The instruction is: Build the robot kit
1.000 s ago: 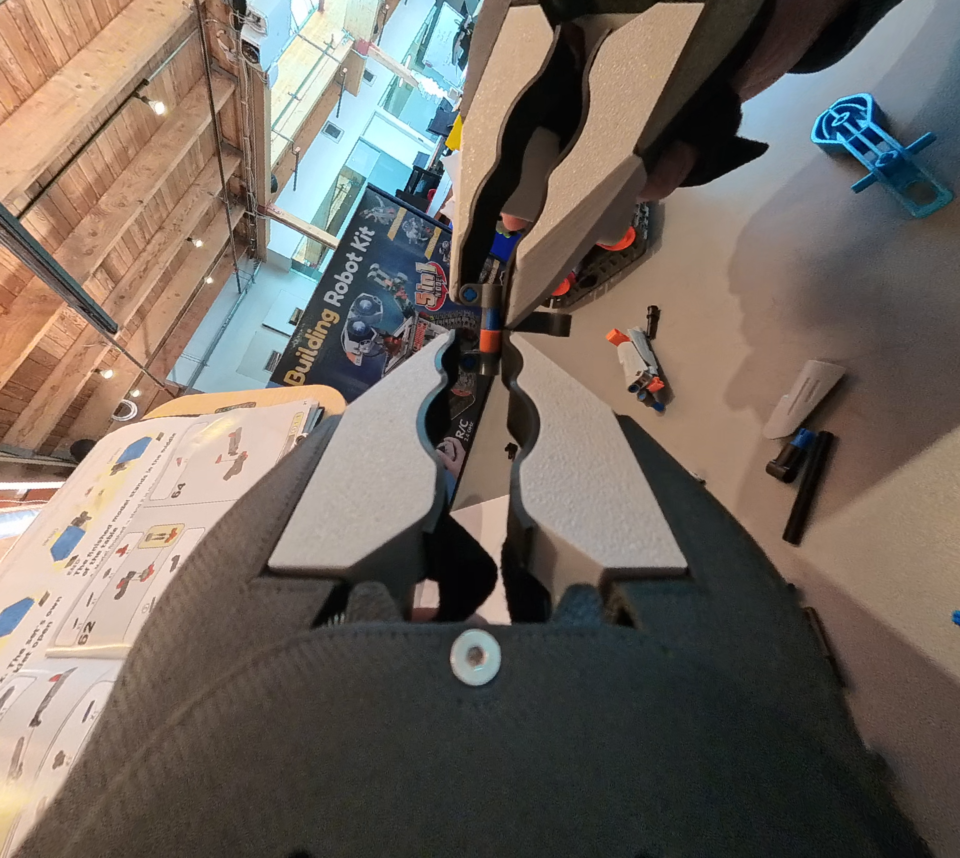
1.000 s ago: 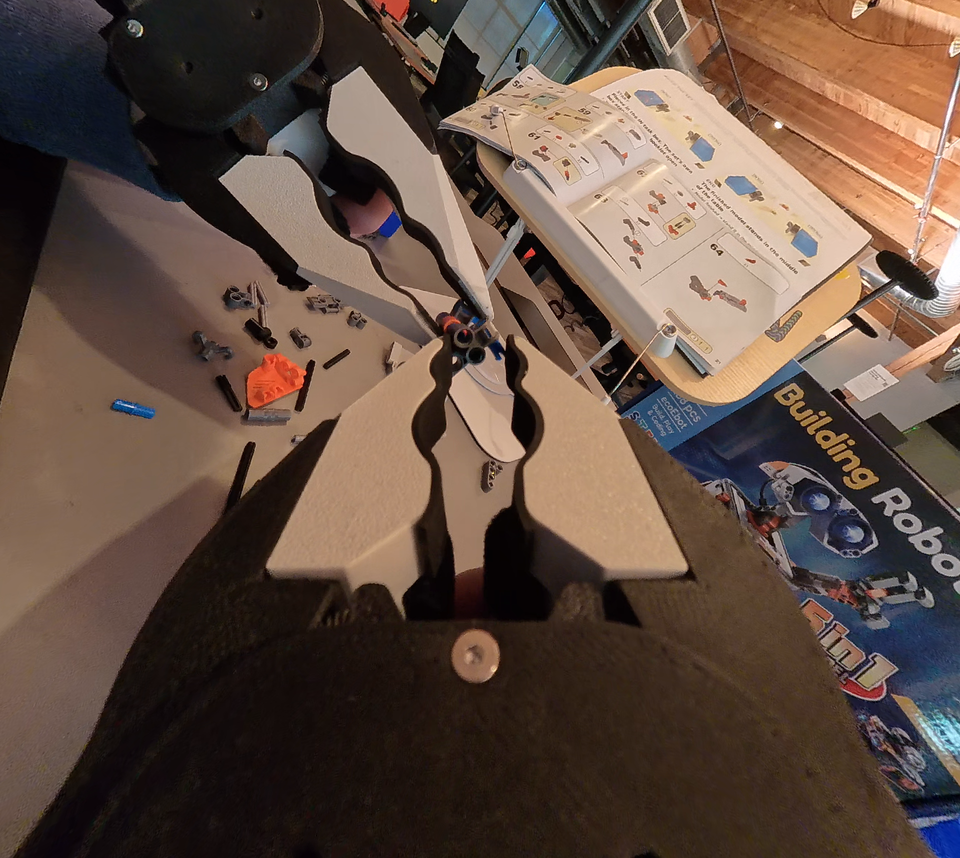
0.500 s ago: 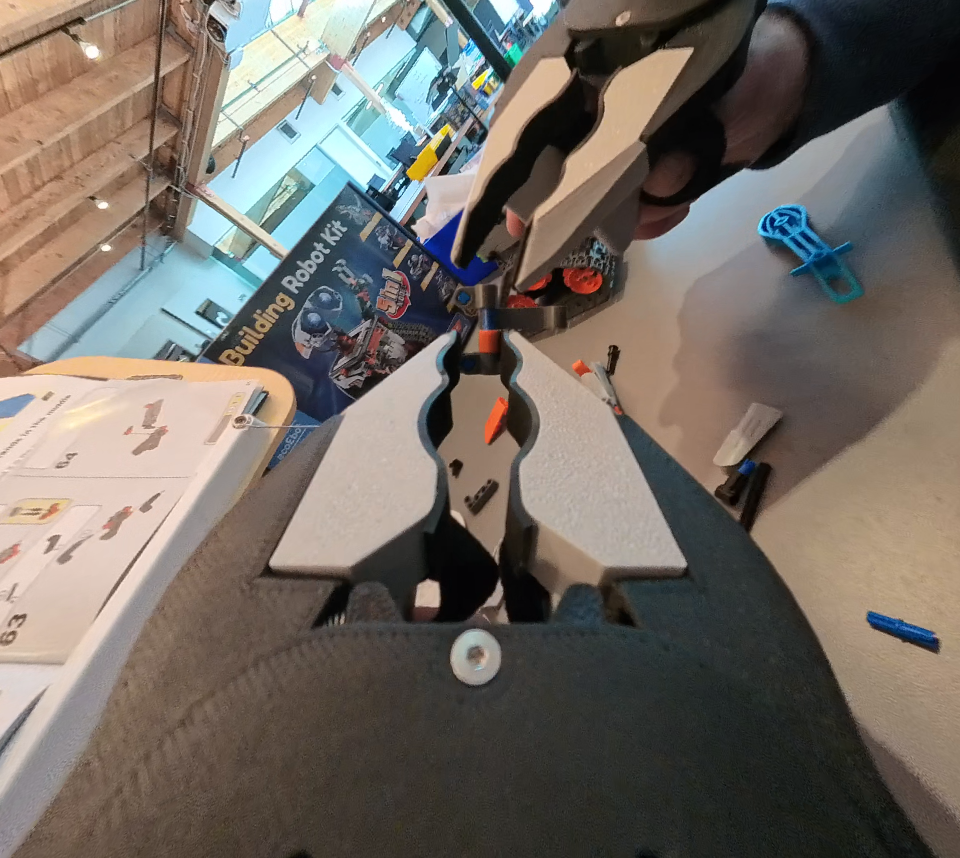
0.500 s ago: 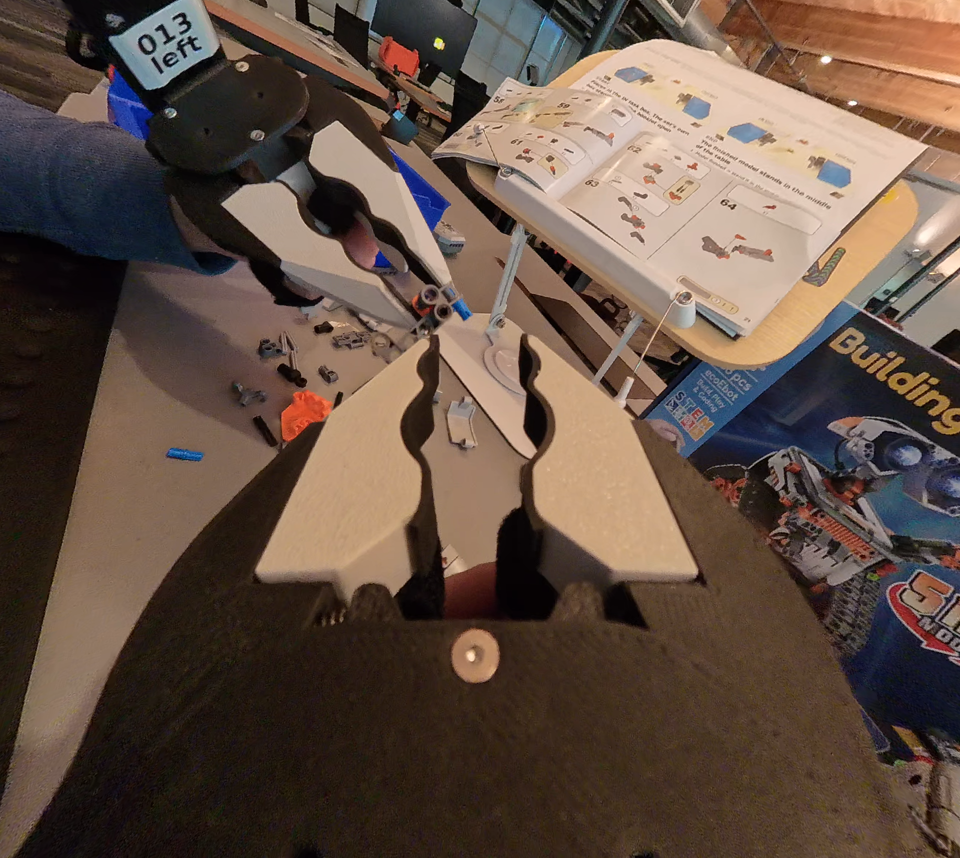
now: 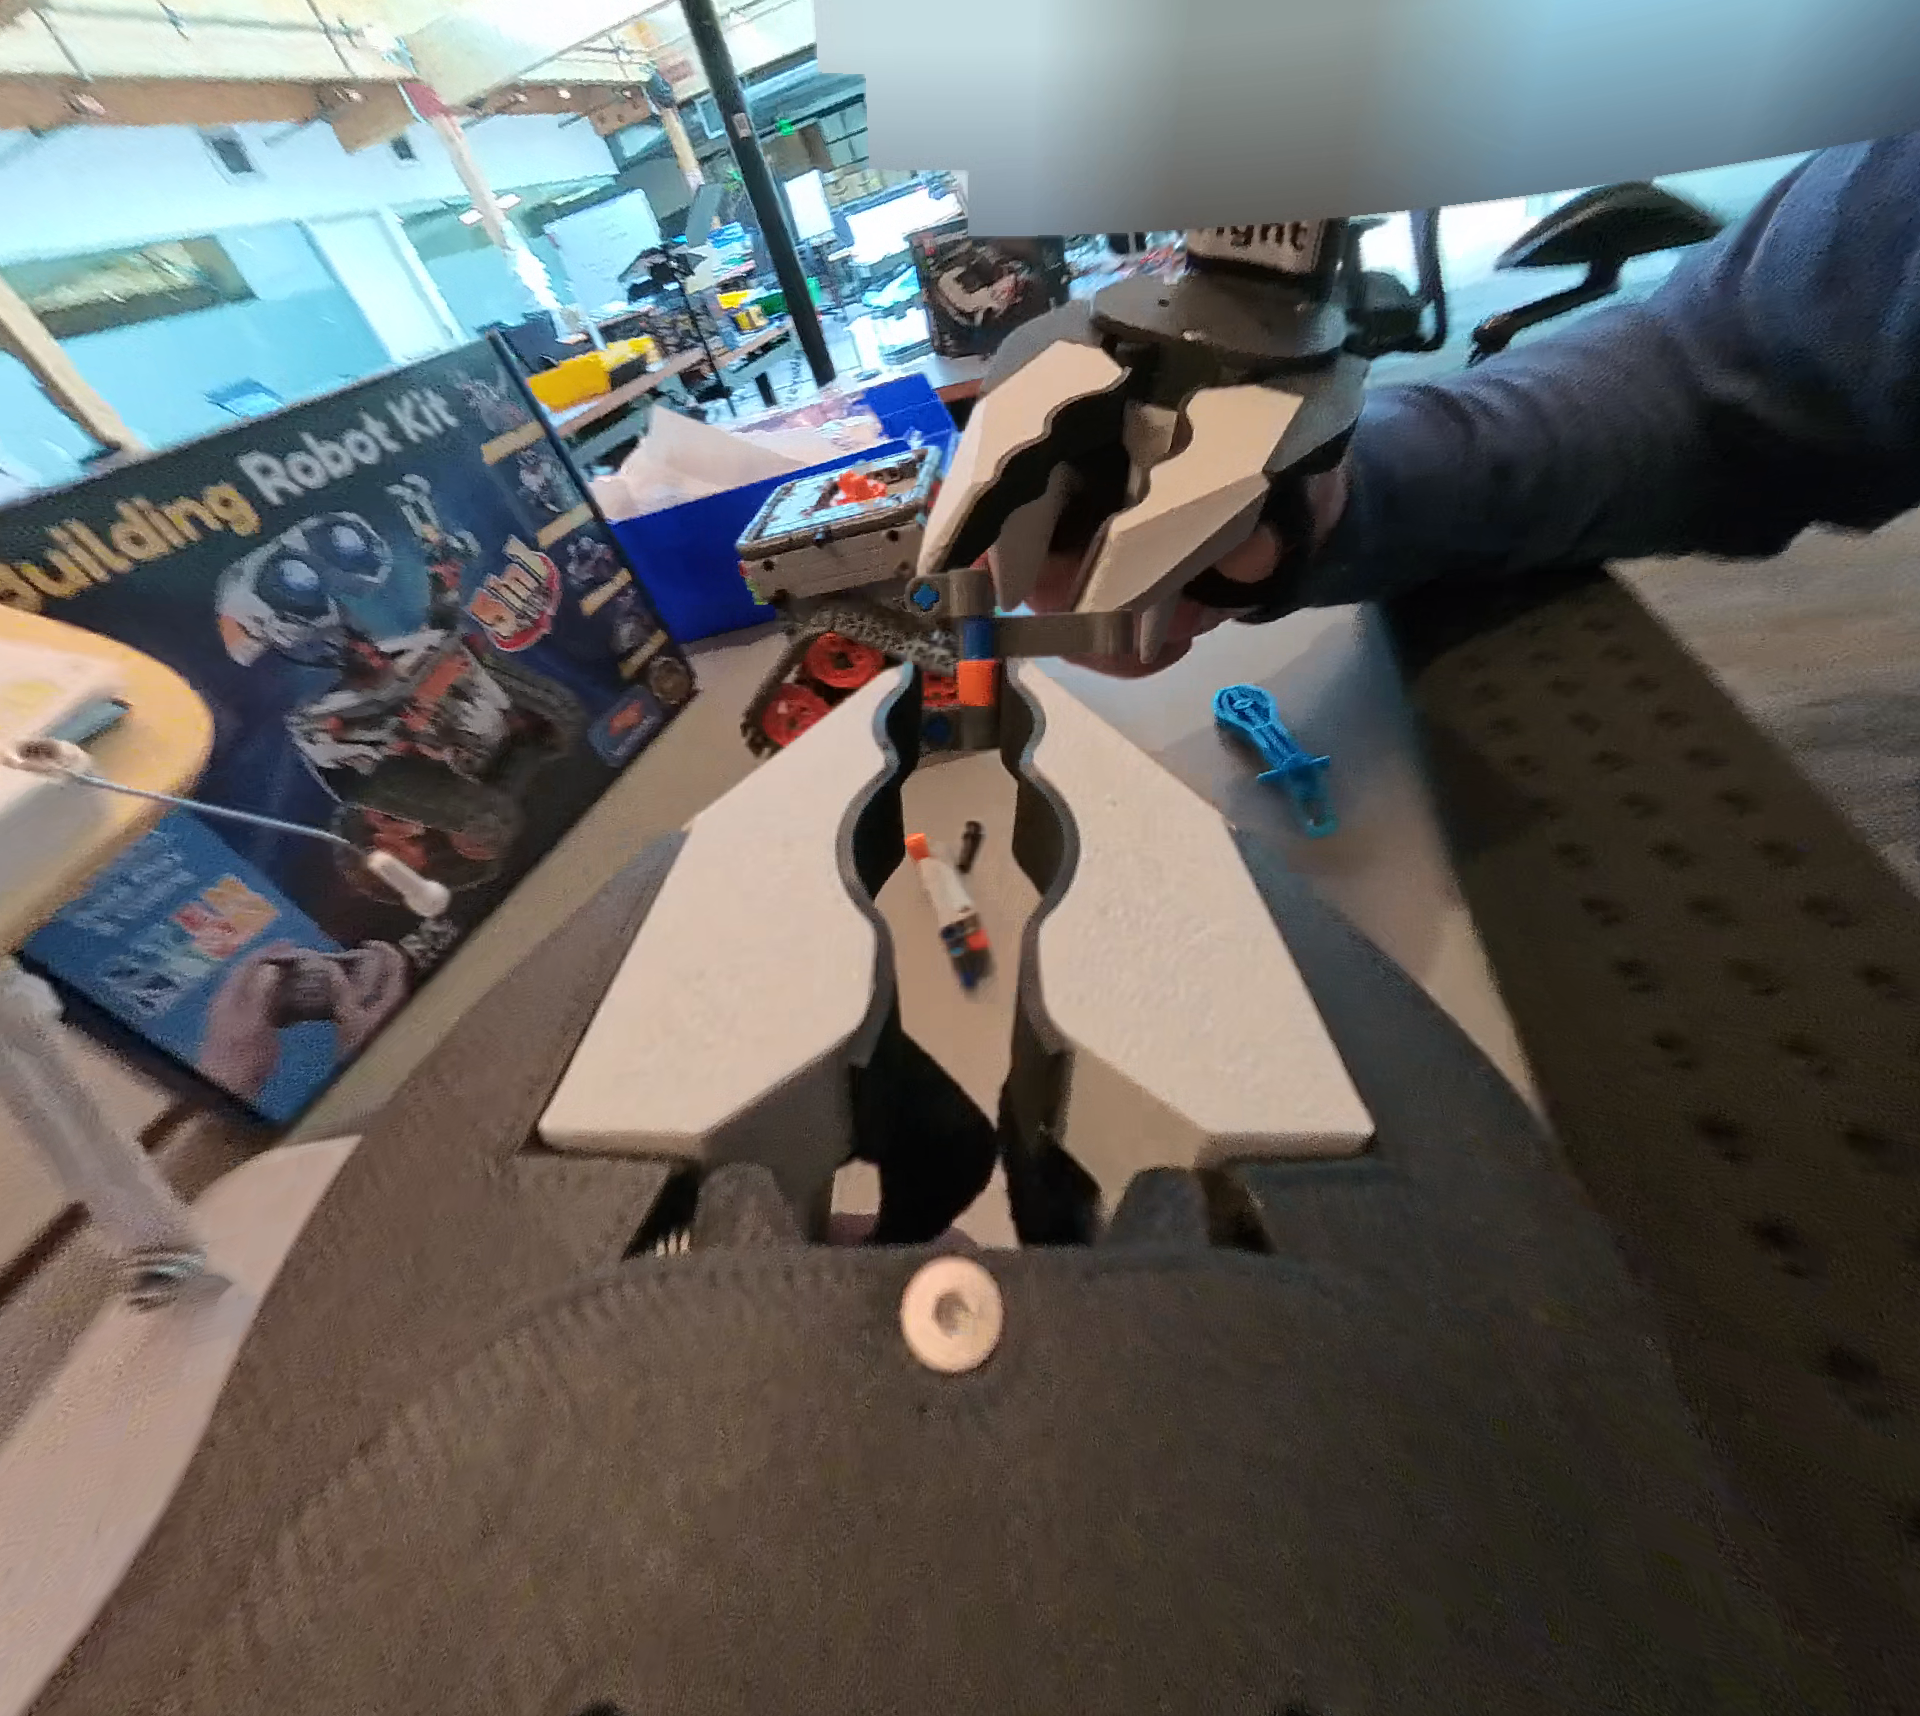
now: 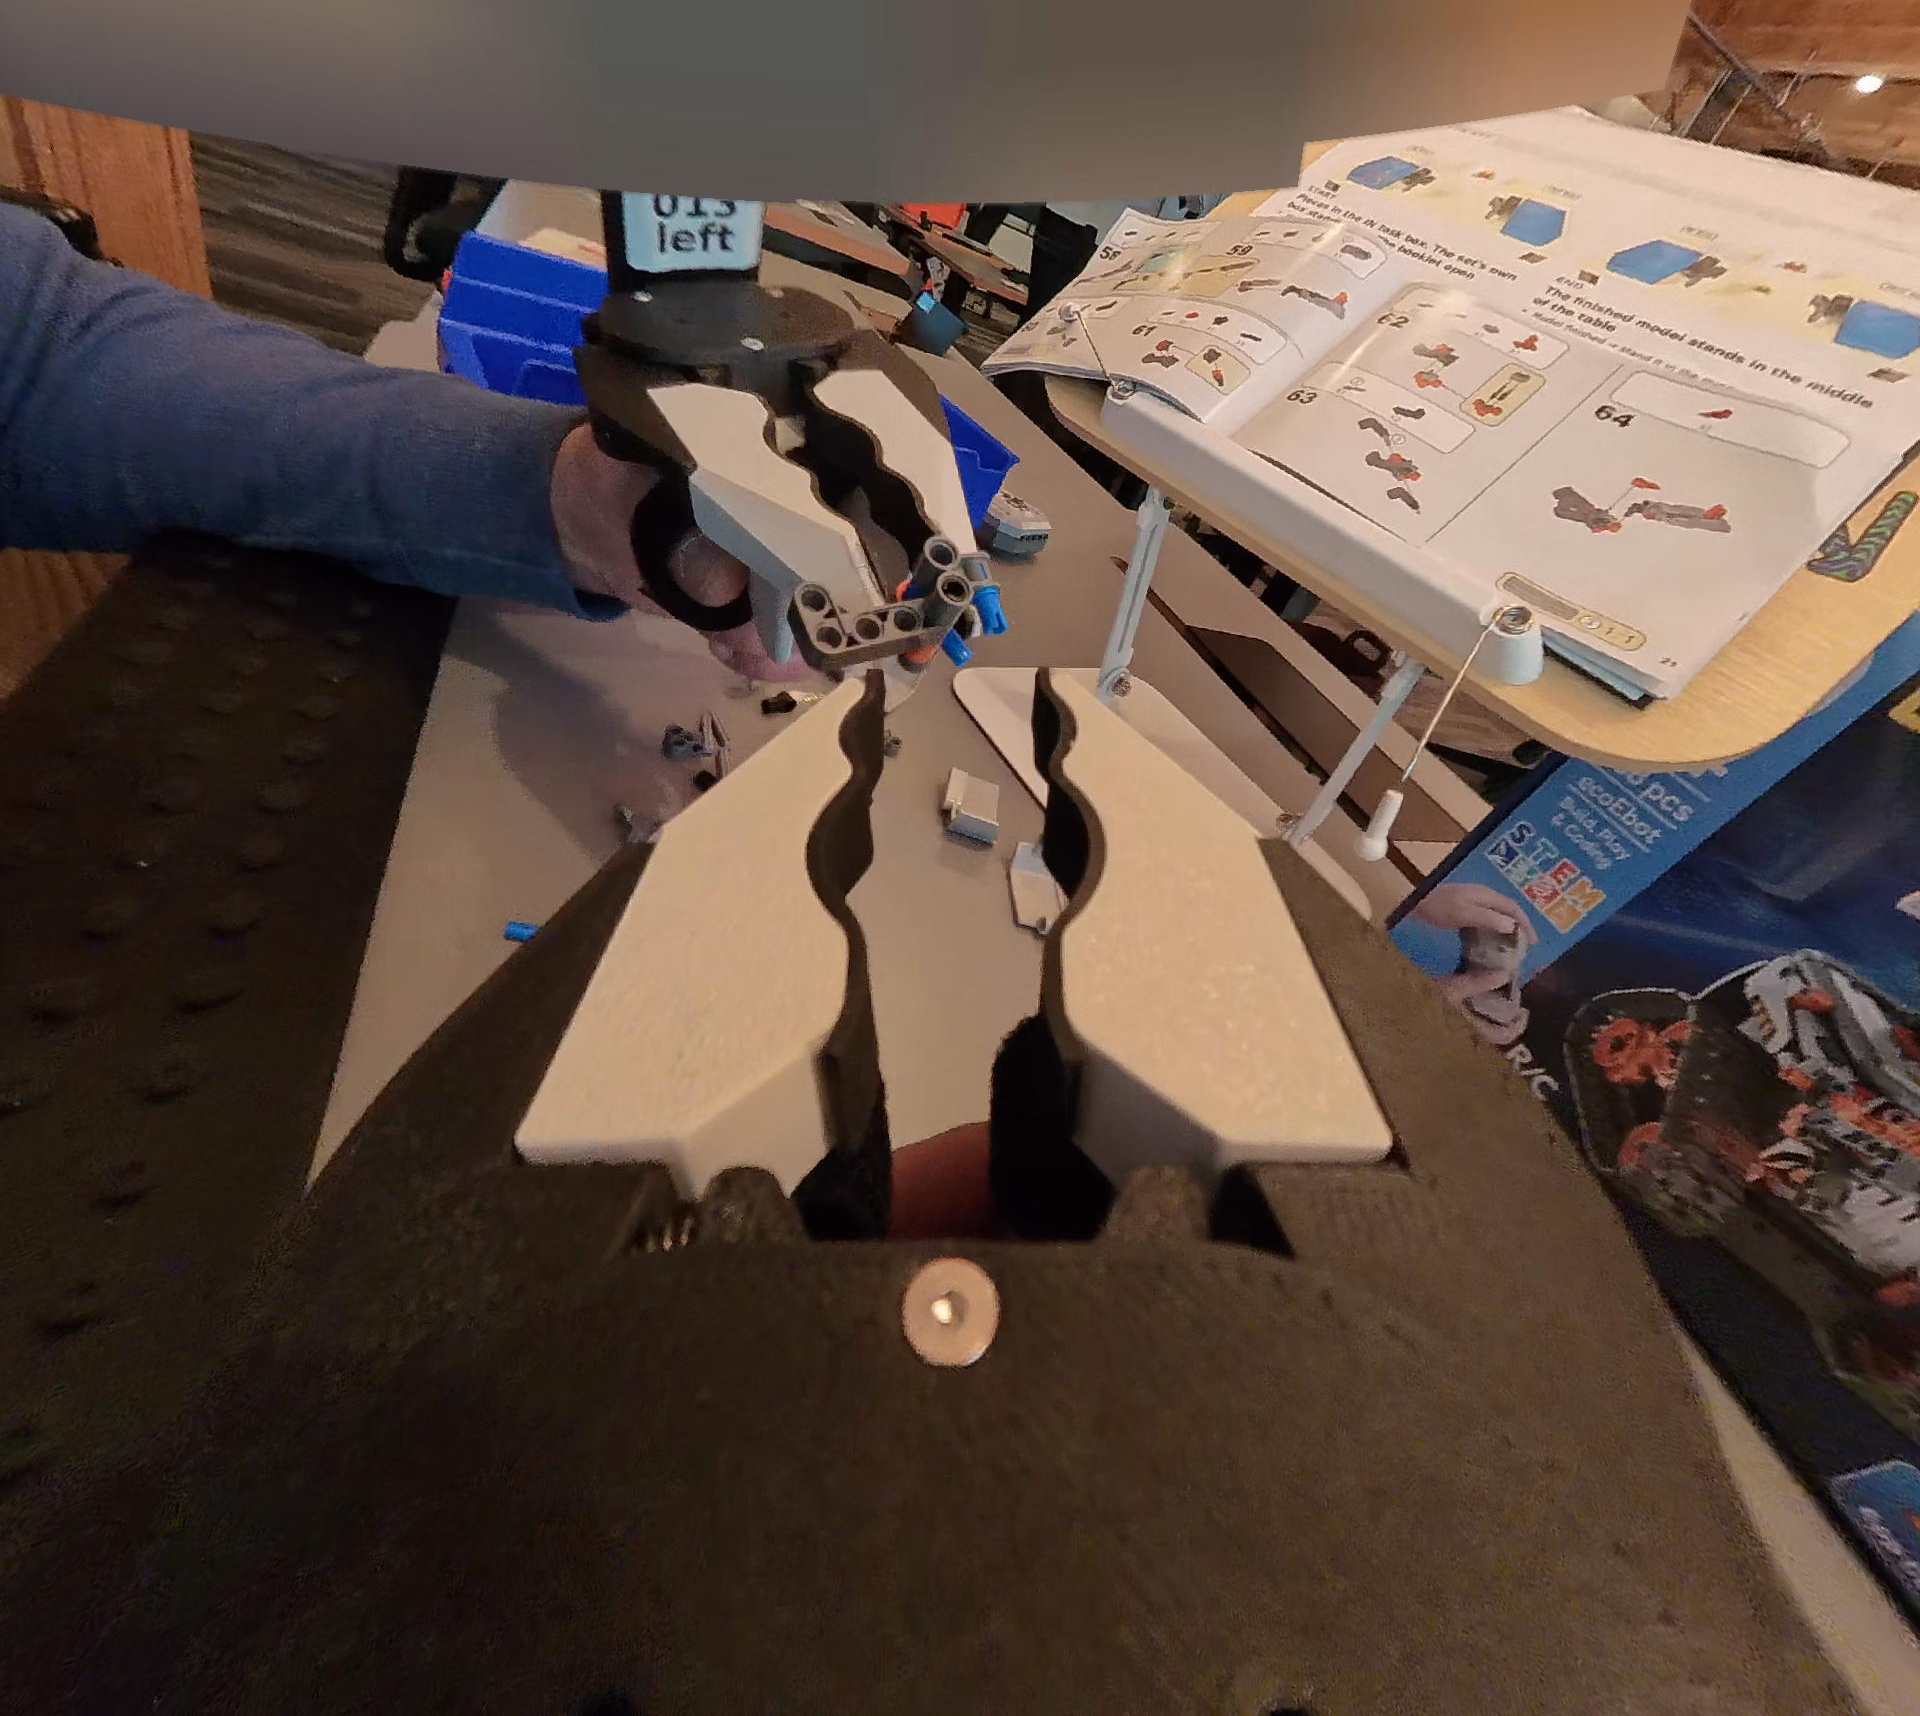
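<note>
The left tool is gripping a small grey, orange and blue brick assembly at its fingertips, jaws closed narrowly on it, lifted clear of the grey worktop. From the right wrist view, the same assembly is showing as a grey holed beam with blue pins, pinched in the left tool. The right tool is standing with its jaws apart and nothing between them, just below that assembly; in the left wrist view it is hovering right by the assembly's grey beam, and I cannot tell whether they are touching. Beyond it, a tracked robot model with orange wheels is sitting on the worktop, beside a dark kit box. A white and orange piece and a light-blue tool-shaped part are lying loose nearby. An instruction booklet is lying open on a tilted stand.
</note>
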`<state>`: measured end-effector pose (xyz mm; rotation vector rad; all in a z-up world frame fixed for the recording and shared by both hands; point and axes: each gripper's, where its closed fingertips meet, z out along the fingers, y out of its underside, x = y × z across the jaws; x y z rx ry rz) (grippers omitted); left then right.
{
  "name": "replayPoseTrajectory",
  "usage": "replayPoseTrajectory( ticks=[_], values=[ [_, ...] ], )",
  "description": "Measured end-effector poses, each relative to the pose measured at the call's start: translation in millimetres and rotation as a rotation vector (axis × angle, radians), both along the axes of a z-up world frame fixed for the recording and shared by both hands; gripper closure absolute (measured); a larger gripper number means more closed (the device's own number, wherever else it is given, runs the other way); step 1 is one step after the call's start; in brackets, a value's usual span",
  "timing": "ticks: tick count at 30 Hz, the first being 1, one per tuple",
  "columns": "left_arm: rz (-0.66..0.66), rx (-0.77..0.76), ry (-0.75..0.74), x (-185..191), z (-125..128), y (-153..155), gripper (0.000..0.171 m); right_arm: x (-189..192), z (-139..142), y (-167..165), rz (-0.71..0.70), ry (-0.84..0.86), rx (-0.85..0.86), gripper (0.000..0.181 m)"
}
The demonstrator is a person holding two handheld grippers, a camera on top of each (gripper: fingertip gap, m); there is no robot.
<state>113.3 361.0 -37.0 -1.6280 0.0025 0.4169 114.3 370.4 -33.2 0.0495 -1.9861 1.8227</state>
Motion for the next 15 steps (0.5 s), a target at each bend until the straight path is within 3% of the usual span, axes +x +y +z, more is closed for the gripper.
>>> replayPoseTrajectory(
  ticks=[7,15],
  values=[
    [-0.086,0.0,-0.103,6.0,-8.2,3.3,0.159,2.3,7.3,1.5,0.059,-0.12,-0.078,0.157],
    [-0.14,-0.031,-0.12,15.4,-14.8,7.2,0.159,13.3,-5.9,-6.8,0.158,-0.225,-0.048,0.169]
  ],
)
